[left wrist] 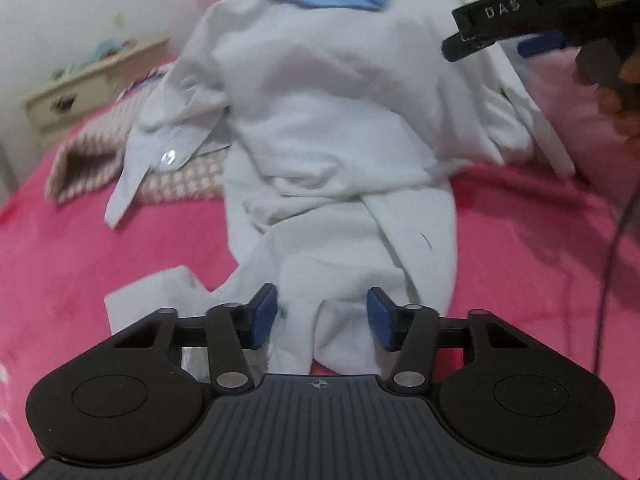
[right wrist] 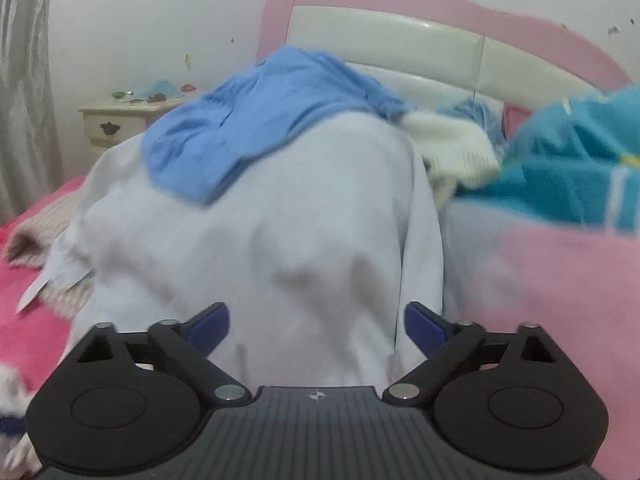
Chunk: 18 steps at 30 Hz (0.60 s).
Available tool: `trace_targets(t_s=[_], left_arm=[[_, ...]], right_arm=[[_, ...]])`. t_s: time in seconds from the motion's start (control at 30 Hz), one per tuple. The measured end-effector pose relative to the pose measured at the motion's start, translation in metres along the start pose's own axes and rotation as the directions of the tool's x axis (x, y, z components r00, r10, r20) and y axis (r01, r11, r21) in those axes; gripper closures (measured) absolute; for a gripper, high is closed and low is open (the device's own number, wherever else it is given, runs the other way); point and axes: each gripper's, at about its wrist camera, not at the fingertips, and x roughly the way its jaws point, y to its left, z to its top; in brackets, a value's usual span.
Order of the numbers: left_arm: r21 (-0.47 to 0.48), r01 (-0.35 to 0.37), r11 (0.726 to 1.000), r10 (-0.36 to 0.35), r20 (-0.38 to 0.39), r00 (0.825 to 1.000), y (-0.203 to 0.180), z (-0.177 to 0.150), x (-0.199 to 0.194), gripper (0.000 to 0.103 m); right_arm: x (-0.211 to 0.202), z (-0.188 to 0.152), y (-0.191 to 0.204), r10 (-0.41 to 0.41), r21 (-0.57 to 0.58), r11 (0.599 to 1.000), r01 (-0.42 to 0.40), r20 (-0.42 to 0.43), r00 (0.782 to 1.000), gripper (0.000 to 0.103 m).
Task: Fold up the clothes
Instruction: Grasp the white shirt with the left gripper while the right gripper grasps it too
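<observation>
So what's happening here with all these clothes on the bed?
A person is folding laundry with a two-finger gripper in each hand. Both are open over a white shirt heaped on the pink bedspread: the left gripper at its near hem, the right gripper over its bunched middle. Neither has gripped the cloth yet. A blue garment lies on top of the shirt, and a teal garment and a cream knit wait by the headboard.

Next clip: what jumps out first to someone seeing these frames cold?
A rumpled white shirt fills the middle of both views, sprawled on a hot-pink bedspread, with a blue garment lying on its far end. Both the left gripper and right gripper are open with shirt fabric between their blue pads. A pink-and-white headboard rises behind.
</observation>
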Motion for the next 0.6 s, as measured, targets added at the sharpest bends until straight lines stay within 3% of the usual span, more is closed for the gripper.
trace_targets(t_s=[0.1, 0.2, 0.27, 0.3, 0.37, 0.43, 0.47, 0.6], left_arm=[[-0.052, -0.001, 0.999, 0.000, -0.011, 1.000, 0.008, 0.004, 0.001, 0.087], [-0.080, -0.007, 0.997, 0.006, -0.015, 1.000, 0.012, 0.007, 0.000, 0.095], [-0.095, -0.012, 0.995, 0.010, -0.016, 1.000, 0.014, 0.008, -0.001, 0.097], [-0.102, -0.014, 0.995, 0.012, -0.017, 1.000, 0.015, 0.008, -0.001, 0.098], [-0.116, -0.019, 0.993, 0.017, -0.018, 1.000, 0.016, 0.009, -0.002, 0.099], [-0.130, -0.024, 0.991, 0.022, -0.017, 1.000, 0.018, 0.010, -0.003, 0.100], [-0.136, -0.026, 0.990, 0.025, -0.011, 1.000, 0.018, 0.010, -0.005, 0.101], [-0.151, -0.020, 0.988, 0.024, 0.025, 0.999, 0.017, 0.011, -0.019, 0.102]], right_arm=[[0.031, 0.012, -0.006, 0.019, 0.054, 0.998, -0.017, -0.035, 0.999, 0.001], [0.051, 0.005, -0.011, 0.042, 0.126, 0.992, -0.029, -0.100, 0.994, 0.004], [0.055, -0.002, -0.015, 0.087, 0.178, 0.982, -0.065, -0.117, 0.989, 0.023], [0.054, -0.006, -0.016, 0.108, 0.196, 0.977, -0.084, -0.117, 0.987, 0.028], [0.045, -0.009, -0.016, 0.121, 0.205, 0.974, -0.096, -0.116, 0.986, 0.063], [0.035, -0.013, -0.016, 0.140, 0.204, 0.972, -0.114, -0.118, 0.983, 0.089], [0.029, -0.014, -0.015, 0.154, 0.192, 0.973, -0.129, -0.120, 0.981, 0.097], [0.004, -0.017, -0.010, 0.227, 0.143, 0.967, -0.209, -0.123, 0.966, 0.098]])
